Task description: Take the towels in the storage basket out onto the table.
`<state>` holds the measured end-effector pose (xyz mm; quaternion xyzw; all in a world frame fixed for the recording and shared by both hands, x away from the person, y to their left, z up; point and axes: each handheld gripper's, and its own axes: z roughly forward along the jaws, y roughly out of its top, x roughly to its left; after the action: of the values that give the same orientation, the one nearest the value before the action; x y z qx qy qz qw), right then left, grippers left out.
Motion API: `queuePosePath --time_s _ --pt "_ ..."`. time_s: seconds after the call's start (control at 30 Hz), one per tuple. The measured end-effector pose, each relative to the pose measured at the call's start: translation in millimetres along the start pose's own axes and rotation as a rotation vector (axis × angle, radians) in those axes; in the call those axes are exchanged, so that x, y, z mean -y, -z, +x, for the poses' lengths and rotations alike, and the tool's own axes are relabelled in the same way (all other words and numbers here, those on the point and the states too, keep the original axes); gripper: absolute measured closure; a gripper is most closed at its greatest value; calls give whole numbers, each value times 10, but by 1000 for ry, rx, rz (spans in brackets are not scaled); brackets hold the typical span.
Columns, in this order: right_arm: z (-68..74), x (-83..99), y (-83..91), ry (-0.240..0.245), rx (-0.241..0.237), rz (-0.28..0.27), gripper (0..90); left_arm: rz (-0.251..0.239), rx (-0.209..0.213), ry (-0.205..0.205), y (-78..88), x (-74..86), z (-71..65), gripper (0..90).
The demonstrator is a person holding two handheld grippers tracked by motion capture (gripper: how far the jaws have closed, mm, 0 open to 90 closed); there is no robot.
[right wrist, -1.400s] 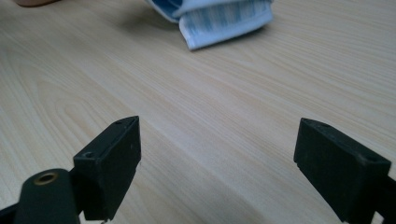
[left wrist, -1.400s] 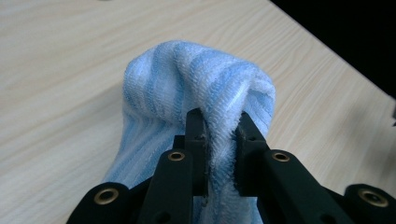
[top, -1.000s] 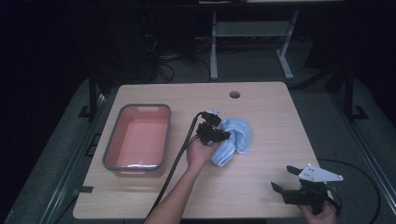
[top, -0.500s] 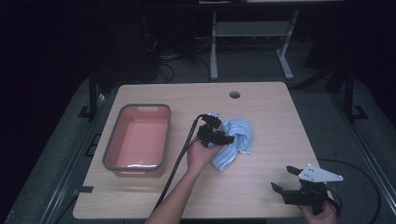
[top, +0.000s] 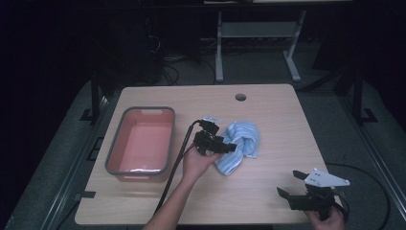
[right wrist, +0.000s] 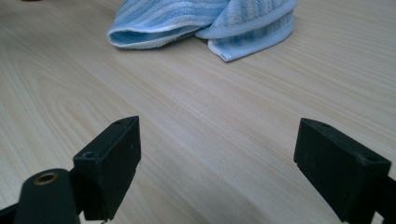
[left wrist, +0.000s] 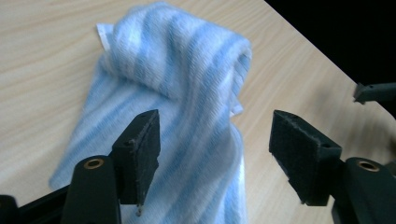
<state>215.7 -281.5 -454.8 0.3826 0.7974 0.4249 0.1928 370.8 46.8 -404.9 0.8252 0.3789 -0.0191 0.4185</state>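
Observation:
A light blue striped towel [top: 243, 143] lies bunched in the middle of the wooden table [top: 277, 110]. My left gripper [top: 229, 146] hovers at its left edge, held by a hand that reaches in from the bottom. In the left gripper view its jaws [left wrist: 217, 154] have just been opening and stand apart over the towel [left wrist: 187, 79], the pads [left wrist: 144, 140] pressing nothing. My right gripper [top: 293, 185] rests open near the table's front right corner. In the right gripper view its jaws [right wrist: 217, 158] frame bare wood, with the towel [right wrist: 205, 18] lying farther off.
A grey-rimmed pink tub [top: 114, 146] stands at the left of the table. A cable hole [top: 241, 97] sits near the far edge. The left gripper's cable [top: 174, 167] trails to the front edge. The right gripper's tip [left wrist: 373, 91] shows at the table's edge.
My left gripper's jaws have opened and let go of the towel, and the gripper has drawn back a little to the left. The towel now lies loose. The right gripper has not moved.

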Motion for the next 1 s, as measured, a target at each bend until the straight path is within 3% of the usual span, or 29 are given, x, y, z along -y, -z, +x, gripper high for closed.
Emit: queuePosePath --time_s 0.23,1.0 --pt "1 -7 -7 -5 0 8 144 24 30 -4 62 90 -29 314" --pt "11 -19 -38 6 5 20 144 17 52 -22 161 343 -120 307"
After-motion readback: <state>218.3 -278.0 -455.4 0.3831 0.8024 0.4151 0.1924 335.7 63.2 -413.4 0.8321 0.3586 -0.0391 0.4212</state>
